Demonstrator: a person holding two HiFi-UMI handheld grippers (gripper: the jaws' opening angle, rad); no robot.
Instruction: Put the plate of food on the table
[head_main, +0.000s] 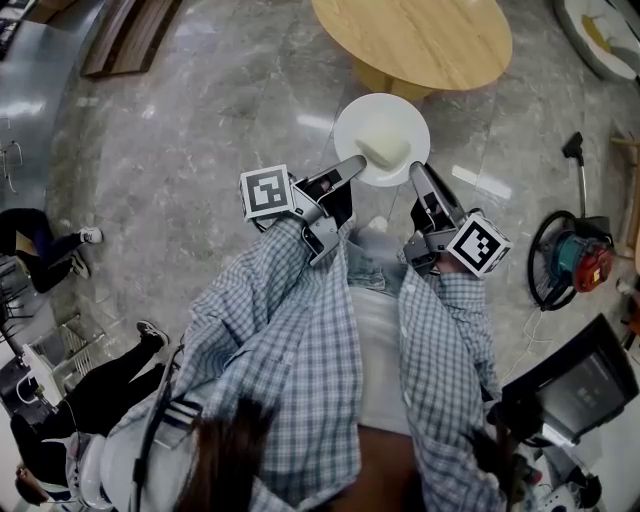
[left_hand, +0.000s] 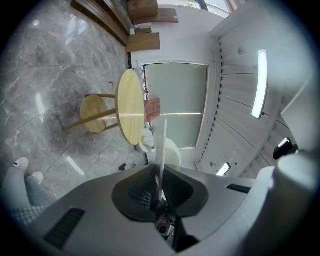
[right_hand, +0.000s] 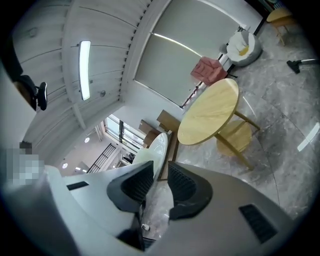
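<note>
Pinching the white plate (head_main: 381, 138) by opposite rim edges: left gripper (head_main: 352, 168), right gripper (head_main: 418, 172). Round table (head_main: 420, 40) just ahead. Could tilt under uneven pull, spilling pale food (head_main: 385, 150) floorward.

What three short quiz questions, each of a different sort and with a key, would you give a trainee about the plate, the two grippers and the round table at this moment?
1. True or false: the plate already rests on the round wooden table.
2. Which grips the plate's rim? A) only the left gripper; B) only the right gripper; C) both.
3. In the head view, what surface lies under the plate?

Key
1. False: the plate is held in the air, short of the table's edge.
2. C: each gripper view shows the rim between that gripper's jaws.
3. The grey stone floor.
</note>
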